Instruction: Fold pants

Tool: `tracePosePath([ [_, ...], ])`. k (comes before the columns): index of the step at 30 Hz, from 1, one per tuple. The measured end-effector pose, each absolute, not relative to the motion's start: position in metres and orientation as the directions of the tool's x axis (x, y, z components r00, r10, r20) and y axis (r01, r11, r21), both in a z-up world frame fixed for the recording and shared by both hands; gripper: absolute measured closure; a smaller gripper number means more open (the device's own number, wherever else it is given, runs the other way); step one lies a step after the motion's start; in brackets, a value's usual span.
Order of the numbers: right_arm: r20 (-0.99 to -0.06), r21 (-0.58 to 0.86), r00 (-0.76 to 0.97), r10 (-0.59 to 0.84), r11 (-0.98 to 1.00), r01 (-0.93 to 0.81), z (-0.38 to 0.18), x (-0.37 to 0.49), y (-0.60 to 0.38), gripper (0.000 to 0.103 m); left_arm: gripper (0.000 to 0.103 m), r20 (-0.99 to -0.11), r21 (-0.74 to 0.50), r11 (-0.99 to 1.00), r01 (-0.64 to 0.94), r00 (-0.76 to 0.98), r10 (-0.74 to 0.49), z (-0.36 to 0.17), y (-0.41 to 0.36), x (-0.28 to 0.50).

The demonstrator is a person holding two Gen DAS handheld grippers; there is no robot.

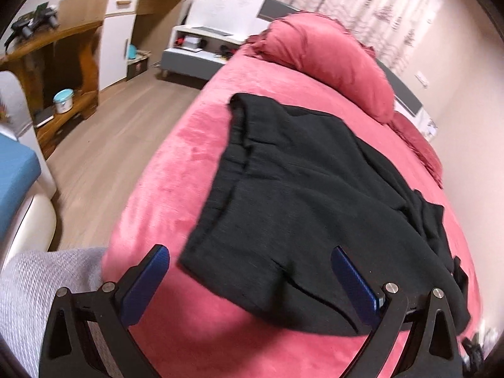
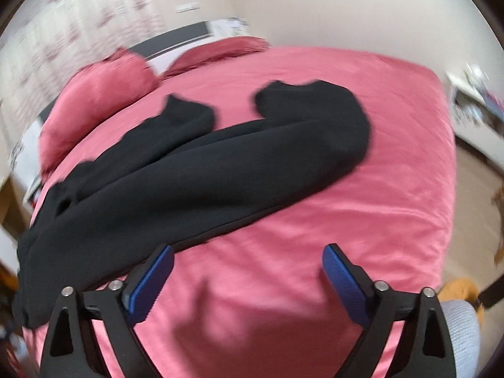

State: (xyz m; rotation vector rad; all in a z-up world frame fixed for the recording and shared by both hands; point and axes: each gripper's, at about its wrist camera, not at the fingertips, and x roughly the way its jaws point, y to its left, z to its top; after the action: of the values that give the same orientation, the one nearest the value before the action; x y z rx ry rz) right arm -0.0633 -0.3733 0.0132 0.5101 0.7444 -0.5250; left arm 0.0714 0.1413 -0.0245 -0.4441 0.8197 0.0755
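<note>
Black pants (image 1: 302,195) lie spread on a pink bed cover (image 1: 170,189). In the left wrist view the waist end faces me, its near hem lying between and just beyond the blue pads. My left gripper (image 1: 250,256) is open above that hem, holding nothing. The right wrist view shows the two legs of the pants (image 2: 195,170) running away toward the pillows, their ends curled. My right gripper (image 2: 247,255) is open over bare pink cover (image 2: 315,189), with the pants' near edge by its left finger (image 2: 151,280). Nothing sits between its pads.
Red pillows (image 1: 327,60) lie at the head of the bed against a dark headboard (image 1: 406,94). Left of the bed are wood floor (image 1: 104,145), a wooden desk (image 1: 60,50) and a white cabinet (image 1: 204,34). A grey knitted sleeve (image 1: 37,289) shows at the lower left.
</note>
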Motion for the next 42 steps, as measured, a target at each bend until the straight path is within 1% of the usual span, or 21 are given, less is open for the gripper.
tracePosePath([
  [2, -0.739, 0.257, 0.614, -0.277, 0.727, 0.637, 0.014, -0.070, -0.394, 0.010, 0.003, -0.733, -0.349, 0.901, -0.259, 0.675, -0.091, -0.031, 0.148, 0.078],
  [5, -0.732, 0.243, 0.601, -0.320, 0.701, 0.670, 0.019, -0.078, -0.427, 0.010, 0.011, -0.760, -0.342, 0.895, -0.287, 0.645, -0.084, -0.043, 0.157, 0.091],
  [6, -0.731, 0.239, 0.597, -0.329, 0.696, 0.676, 0.020, -0.080, -0.437, 0.012, 0.017, -0.768, -0.345, 0.892, -0.292, 0.634, -0.089, -0.047, 0.157, 0.096],
  [9, -0.737, 0.244, 0.586, -0.336, 0.676, 0.695, 0.023, -0.080, -0.470, 0.021, 0.026, -0.767, -0.431, 0.853, -0.293, 0.617, -0.175, -0.058, 0.162, 0.102],
  [12, -0.738, 0.263, 0.583, -0.339, 0.651, 0.712, 0.025, -0.079, -0.504, 0.027, 0.026, -0.776, -0.433, 0.847, -0.310, 0.606, -0.175, -0.060, 0.160, 0.103],
  [15, -0.736, 0.298, 0.591, -0.331, 0.625, 0.722, 0.029, -0.070, -0.543, 0.037, 0.026, -0.776, -0.437, 0.838, -0.326, 0.608, -0.168, -0.060, 0.158, 0.102],
  [17, -0.740, 0.319, 0.597, -0.310, 0.620, 0.717, 0.029, -0.058, -0.565, 0.039, 0.026, -0.775, -0.442, 0.832, -0.334, 0.610, -0.167, -0.060, 0.158, 0.101],
  [20, -0.771, 0.339, 0.579, -0.264, 0.599, 0.725, 0.023, -0.035, -0.600, 0.040, 0.028, -0.775, -0.418, 0.845, -0.334, 0.617, -0.140, -0.053, 0.154, 0.099],
  [24, -0.786, 0.432, 0.590, -0.186, 0.518, 0.738, 0.006, -0.019, -0.639, 0.040, 0.044, -0.756, -0.304, 0.899, -0.315, 0.655, -0.026, -0.035, 0.139, 0.089],
  [25, -0.787, 0.457, 0.595, -0.164, 0.494, 0.740, 0.000, -0.016, -0.647, 0.041, 0.045, -0.748, -0.279, 0.911, -0.305, 0.663, -0.007, -0.032, 0.135, 0.087],
  [27, -0.785, 0.503, 0.607, -0.123, 0.446, 0.741, -0.013, -0.011, -0.659, 0.049, 0.045, -0.747, -0.258, 0.920, -0.294, 0.664, 0.003, -0.031, 0.131, 0.088],
  [28, -0.778, 0.534, 0.621, -0.094, 0.423, 0.732, -0.019, -0.009, -0.663, 0.055, 0.045, -0.749, -0.251, 0.922, -0.294, 0.662, 0.007, -0.031, 0.131, 0.088],
  [30, -0.765, 0.585, 0.643, -0.036, 0.382, 0.716, -0.032, -0.004, -0.667, 0.059, 0.044, -0.753, -0.251, 0.922, -0.295, 0.658, 0.006, -0.033, 0.131, 0.091],
  [31, -0.761, 0.596, 0.649, -0.021, 0.371, 0.712, -0.035, -0.001, -0.669, 0.069, 0.036, -0.757, -0.255, 0.921, -0.295, 0.654, 0.000, -0.035, 0.131, 0.092],
  [32, -0.749, 0.614, 0.662, -0.003, 0.370, 0.697, -0.037, 0.002, -0.668, 0.080, 0.030, -0.764, -0.264, 0.919, -0.293, 0.645, -0.014, -0.038, 0.131, 0.094],
  [33, -0.744, 0.622, 0.668, 0.016, 0.380, 0.685, -0.035, 0.005, -0.665, 0.083, 0.022, -0.779, -0.281, 0.914, -0.292, 0.625, -0.040, -0.044, 0.131, 0.098],
  [34, -0.746, 0.617, 0.666, 0.018, 0.393, 0.682, -0.032, 0.008, -0.663, 0.089, 0.021, -0.795, -0.291, 0.908, -0.302, 0.604, -0.054, -0.049, 0.132, 0.100],
  [35, -0.745, 0.610, 0.667, 0.007, 0.413, 0.676, -0.027, 0.009, -0.660, 0.092, 0.021, -0.801, -0.288, 0.905, -0.312, 0.597, -0.050, -0.052, 0.131, 0.101],
  [37, -0.725, 0.602, 0.687, -0.044, 0.444, 0.664, -0.005, 0.004, -0.655, 0.096, 0.023, -0.799, -0.279, 0.909, -0.311, 0.600, -0.040, -0.052, 0.131, 0.099],
  [40, -0.653, 0.620, 0.741, -0.156, 0.452, 0.641, 0.037, -0.025, -0.653, 0.096, 0.029, -0.807, -0.279, 0.907, -0.315, 0.589, -0.044, -0.054, 0.133, 0.101],
  [42, -0.607, 0.600, 0.756, -0.245, 0.482, 0.638, 0.066, -0.048, -0.651, 0.096, 0.031, -0.810, -0.304, 0.897, -0.321, 0.583, -0.066, -0.055, 0.137, 0.100],
])
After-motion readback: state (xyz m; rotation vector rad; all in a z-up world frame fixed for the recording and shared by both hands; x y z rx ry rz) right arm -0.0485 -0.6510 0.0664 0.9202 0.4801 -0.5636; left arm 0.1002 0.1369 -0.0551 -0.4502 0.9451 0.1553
